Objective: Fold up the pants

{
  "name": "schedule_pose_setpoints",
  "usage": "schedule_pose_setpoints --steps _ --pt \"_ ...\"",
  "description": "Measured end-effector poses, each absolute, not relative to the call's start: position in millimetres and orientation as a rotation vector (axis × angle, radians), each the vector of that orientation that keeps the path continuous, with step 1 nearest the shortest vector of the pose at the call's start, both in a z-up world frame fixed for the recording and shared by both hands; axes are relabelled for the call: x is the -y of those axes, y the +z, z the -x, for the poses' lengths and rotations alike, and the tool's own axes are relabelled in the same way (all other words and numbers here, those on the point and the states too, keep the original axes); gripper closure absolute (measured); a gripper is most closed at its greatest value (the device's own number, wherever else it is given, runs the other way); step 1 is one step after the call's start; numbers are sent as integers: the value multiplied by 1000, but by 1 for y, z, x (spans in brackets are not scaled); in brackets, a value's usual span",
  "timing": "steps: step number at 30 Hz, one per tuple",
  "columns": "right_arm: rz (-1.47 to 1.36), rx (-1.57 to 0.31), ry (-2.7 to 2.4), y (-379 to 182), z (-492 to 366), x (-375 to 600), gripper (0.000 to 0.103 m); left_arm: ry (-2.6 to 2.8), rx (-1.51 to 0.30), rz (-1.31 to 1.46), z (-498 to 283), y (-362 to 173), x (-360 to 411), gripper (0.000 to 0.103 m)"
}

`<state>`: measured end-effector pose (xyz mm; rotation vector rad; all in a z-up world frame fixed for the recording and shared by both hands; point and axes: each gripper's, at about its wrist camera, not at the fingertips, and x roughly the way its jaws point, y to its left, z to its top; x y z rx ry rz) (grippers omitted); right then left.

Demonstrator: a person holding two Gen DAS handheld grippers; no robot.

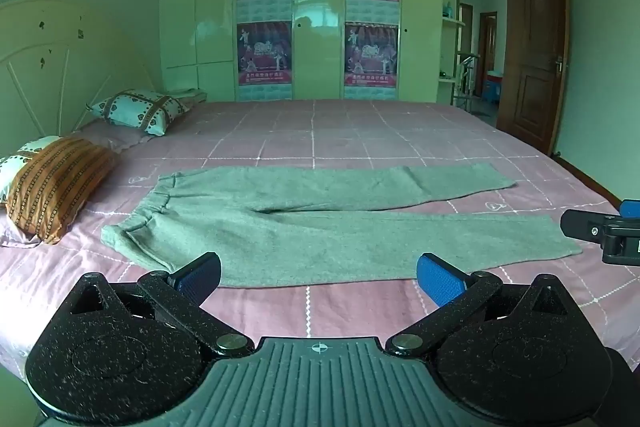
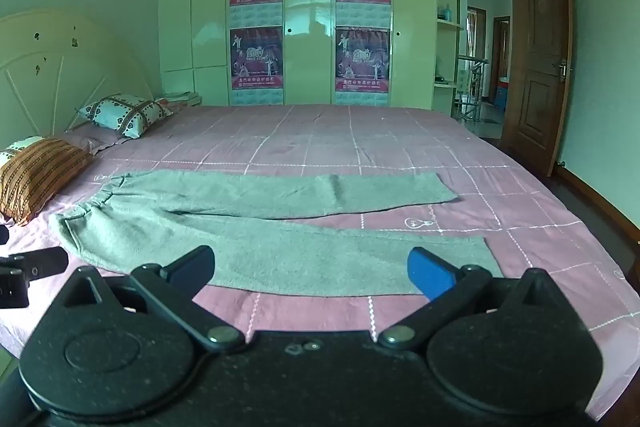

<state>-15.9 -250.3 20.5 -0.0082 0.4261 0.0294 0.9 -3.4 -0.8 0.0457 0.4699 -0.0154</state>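
Observation:
Grey pants (image 1: pixel 312 223) lie flat on the pink checked bed (image 1: pixel 360 131), waistband to the left, both legs stretched out to the right and spread apart. They also show in the right wrist view (image 2: pixel 260 227). My left gripper (image 1: pixel 318 277) is open and empty, above the near edge of the near leg. My right gripper (image 2: pixel 310 269) is open and empty, above the near leg nearer its hem. Part of the right gripper (image 1: pixel 604 227) shows at the right edge of the left wrist view, and part of the left gripper (image 2: pixel 28 271) at the left edge of the right wrist view.
An orange striped pillow (image 1: pixel 56 187) and a heart-pattern pillow (image 1: pixel 138 107) lie at the headboard (image 1: pixel 48 63) on the left. A white wardrobe (image 1: pixel 320 7) with posters stands behind the bed. An open brown door (image 1: pixel 536 59) is at the right.

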Motion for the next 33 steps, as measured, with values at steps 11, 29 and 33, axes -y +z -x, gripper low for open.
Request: schedule_pose_setpoints --steps 11,29,33 --pt "16 -426 27 22 18 249 6 -25 -470 -10 1 3 -1 0" --pt "19 -423 25 31 19 247 6 -25 -466 -17 1 0 1 0" --pt "19 -422 25 31 19 247 6 -24 -467 -16 0 1 1 0"
